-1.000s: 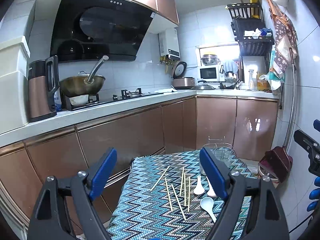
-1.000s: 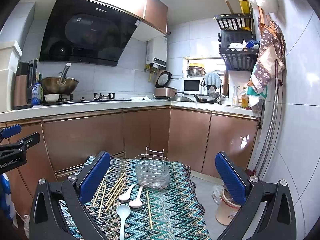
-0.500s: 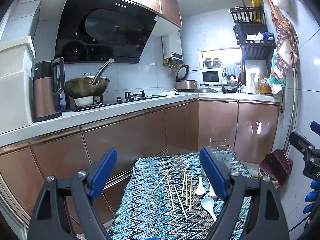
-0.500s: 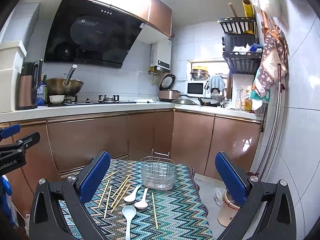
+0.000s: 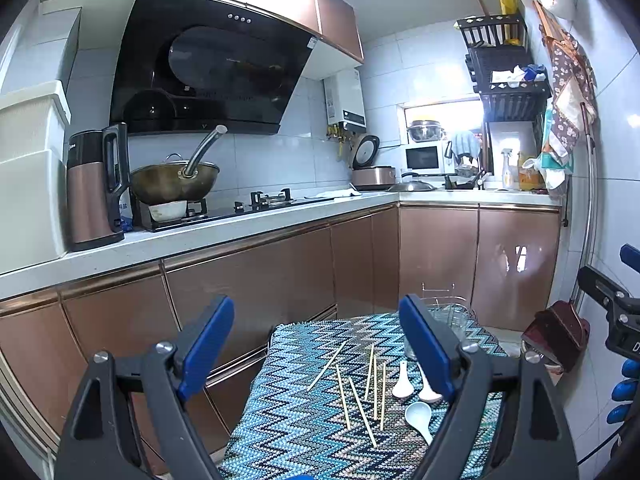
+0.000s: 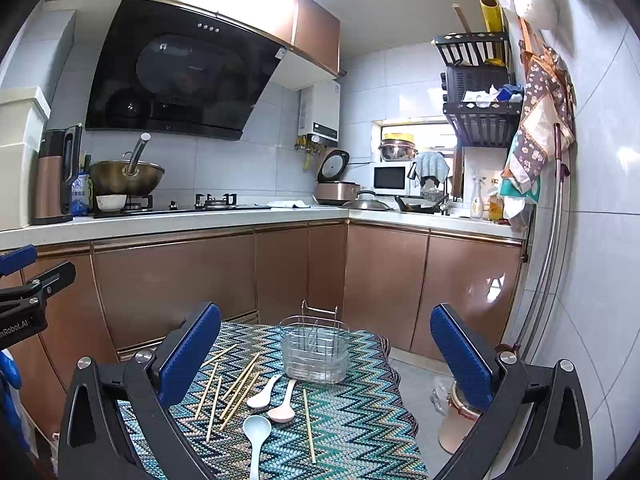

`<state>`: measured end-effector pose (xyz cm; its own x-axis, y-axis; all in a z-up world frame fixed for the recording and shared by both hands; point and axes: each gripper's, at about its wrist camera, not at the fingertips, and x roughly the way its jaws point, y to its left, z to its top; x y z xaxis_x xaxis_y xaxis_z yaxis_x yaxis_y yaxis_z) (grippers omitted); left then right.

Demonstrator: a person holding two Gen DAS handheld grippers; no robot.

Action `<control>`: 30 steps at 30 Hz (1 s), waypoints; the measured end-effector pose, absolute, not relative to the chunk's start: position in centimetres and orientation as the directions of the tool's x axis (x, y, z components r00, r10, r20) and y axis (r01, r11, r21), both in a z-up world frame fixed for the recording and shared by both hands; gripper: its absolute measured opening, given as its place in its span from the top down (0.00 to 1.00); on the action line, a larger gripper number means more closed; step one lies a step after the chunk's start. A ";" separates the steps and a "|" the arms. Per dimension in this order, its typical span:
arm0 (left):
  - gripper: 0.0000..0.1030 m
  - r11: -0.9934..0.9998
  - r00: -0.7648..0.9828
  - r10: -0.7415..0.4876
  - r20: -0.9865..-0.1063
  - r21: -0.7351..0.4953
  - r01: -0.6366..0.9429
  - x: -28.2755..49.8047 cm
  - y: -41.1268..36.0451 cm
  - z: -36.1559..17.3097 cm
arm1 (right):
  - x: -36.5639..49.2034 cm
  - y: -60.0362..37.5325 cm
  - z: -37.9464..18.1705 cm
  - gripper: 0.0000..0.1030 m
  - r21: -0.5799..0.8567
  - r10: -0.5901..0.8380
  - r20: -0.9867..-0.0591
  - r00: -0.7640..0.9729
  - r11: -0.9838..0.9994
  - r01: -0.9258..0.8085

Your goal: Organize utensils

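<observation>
Several wooden chopsticks (image 6: 236, 386) (image 5: 362, 396) lie scattered on a zigzag-patterned cloth (image 6: 360, 420) over a small table. Three ceramic spoons lie beside them: a pale blue one (image 6: 256, 432) (image 5: 418, 416), a white one (image 6: 264, 386) (image 5: 402, 380) and a pinkish one (image 6: 282, 406). A wire-and-clear-plastic utensil holder (image 6: 314, 350) stands upright at the table's far side, partly hidden in the left wrist view (image 5: 454, 320). My left gripper (image 5: 316, 344) and my right gripper (image 6: 326, 356) are both open and empty, held above the table's near edge.
Copper-coloured cabinets (image 6: 280, 276) and a white counter (image 6: 200, 220) run along the back. A wok (image 5: 176, 180) and a kettle (image 5: 94, 188) stand on the counter. A bin (image 6: 460, 420) sits on the floor right of the table.
Both views have tilted upward a little, so the table sits lower in frame. The utensils have not moved and both grippers stay open.
</observation>
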<state>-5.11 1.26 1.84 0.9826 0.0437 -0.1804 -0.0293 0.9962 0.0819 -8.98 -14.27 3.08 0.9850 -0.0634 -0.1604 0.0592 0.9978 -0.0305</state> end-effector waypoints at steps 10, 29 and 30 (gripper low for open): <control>0.18 0.994 0.978 0.063 -0.199 0.100 -0.043 -3.9 0.7 1.5 | -7.7 -15.0 2.7 0.00 -0.025 -0.064 -0.168 0.984 0.998 0.061; 0.18 0.995 0.982 0.075 -0.176 0.085 -0.060 -2.4 0.5 1.6 | -5.5 -15.4 1.7 0.00 -0.020 -0.047 -0.165 0.985 0.999 0.045; 0.18 0.995 0.982 0.074 -0.174 0.083 -0.060 -2.3 0.6 1.6 | -5.5 -15.5 1.7 0.00 -0.019 -0.047 -0.163 0.986 0.999 0.045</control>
<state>-2.32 0.58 1.62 0.9819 0.0737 -0.1743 -0.0598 0.9947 0.0835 -5.46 -15.45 1.67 0.9855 -0.0472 -0.1630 0.0447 0.9988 -0.0190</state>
